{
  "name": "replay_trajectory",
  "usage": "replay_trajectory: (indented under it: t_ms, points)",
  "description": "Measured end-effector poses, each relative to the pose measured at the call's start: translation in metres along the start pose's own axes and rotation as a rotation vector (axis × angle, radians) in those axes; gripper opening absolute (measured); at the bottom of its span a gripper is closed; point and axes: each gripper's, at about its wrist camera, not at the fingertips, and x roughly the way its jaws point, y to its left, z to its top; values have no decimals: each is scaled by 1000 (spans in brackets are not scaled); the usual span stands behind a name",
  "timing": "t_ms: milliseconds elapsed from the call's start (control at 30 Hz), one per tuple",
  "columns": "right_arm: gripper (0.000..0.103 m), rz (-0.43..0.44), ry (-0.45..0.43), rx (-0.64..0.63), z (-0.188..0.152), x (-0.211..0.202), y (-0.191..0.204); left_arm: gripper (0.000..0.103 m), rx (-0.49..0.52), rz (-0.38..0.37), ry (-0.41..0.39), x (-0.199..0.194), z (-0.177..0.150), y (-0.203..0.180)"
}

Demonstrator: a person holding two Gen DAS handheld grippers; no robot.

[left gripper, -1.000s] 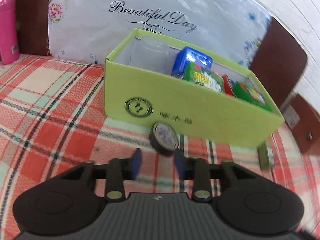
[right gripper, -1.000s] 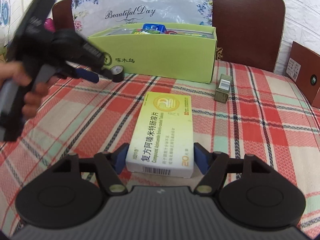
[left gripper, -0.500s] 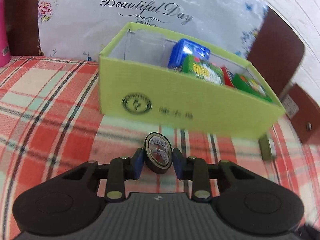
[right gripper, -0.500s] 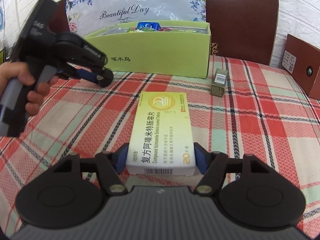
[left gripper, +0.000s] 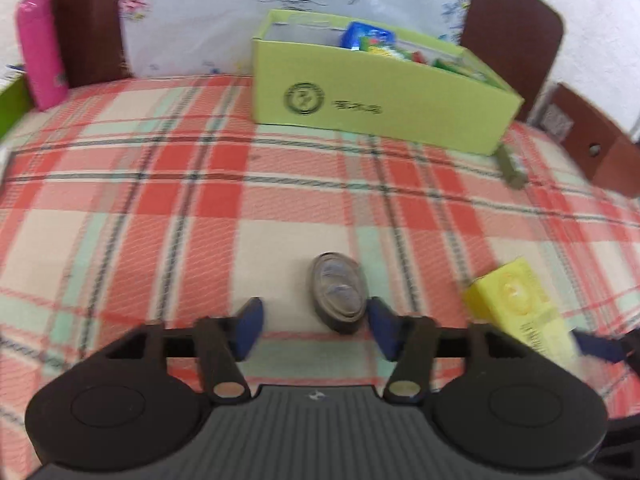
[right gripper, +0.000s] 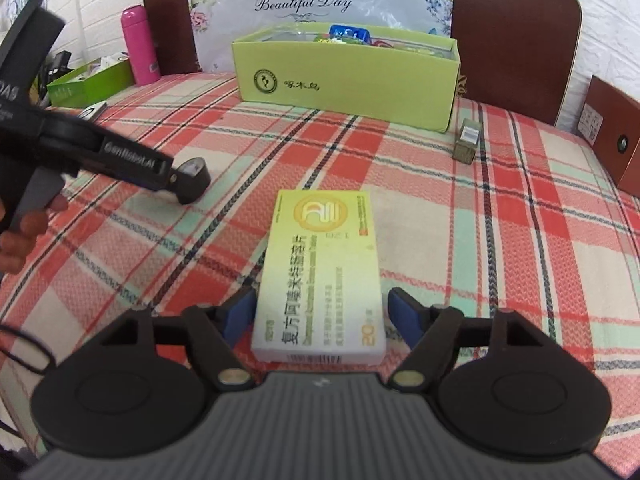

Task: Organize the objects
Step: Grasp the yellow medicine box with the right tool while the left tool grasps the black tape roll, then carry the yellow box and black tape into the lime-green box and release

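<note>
left gripper (left gripper: 314,326) jaws opening, black tape roll (left gripper: 338,298) loose between them on the plaid cloth (left gripper: 160,200). right gripper (right gripper: 320,314) opening too, yellow pill box (right gripper: 324,280) lying between its fingers. Only the right view shows the person's hand (right gripper: 24,232) and the green tray (right gripper: 90,82)

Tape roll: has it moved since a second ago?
Yes. The tape roll has come away from the green box toward the near side of the table, now between the left gripper's opening jaws.
</note>
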Motion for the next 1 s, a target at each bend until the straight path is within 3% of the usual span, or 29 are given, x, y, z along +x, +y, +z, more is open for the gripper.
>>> replay_trajectory:
  t_ms: [200,333,467,533,600,633,833,1000]
  points:
    - [74,6,1,31,8,11,1,62,-46,-24,-28,-4,3,4]
    - [74,6,16,47,4,14,-1,49,-51,-46,-18,2,7,1]
    - [73,5,15,35,1,13,0,50,-49,-19,-21,5,5,-1]
    - [65,1,9,47,0,14,0,50,-51,-26,-27,5,3,2]
    - [65,-3,0,53,-1,13,-1,44,-50,-40,-28,5,2,3]
    - [65,-5,-4,59,-1,13,-1,31,-51,-55,-26,5,2,4]
    - [65,3,-30,84,4,5,-2,31,-46,-87,-48,-10,4,2]
    - [65,26,-73,111,23,-6,-12,30,-22,-150,-99,-30,25,-3]
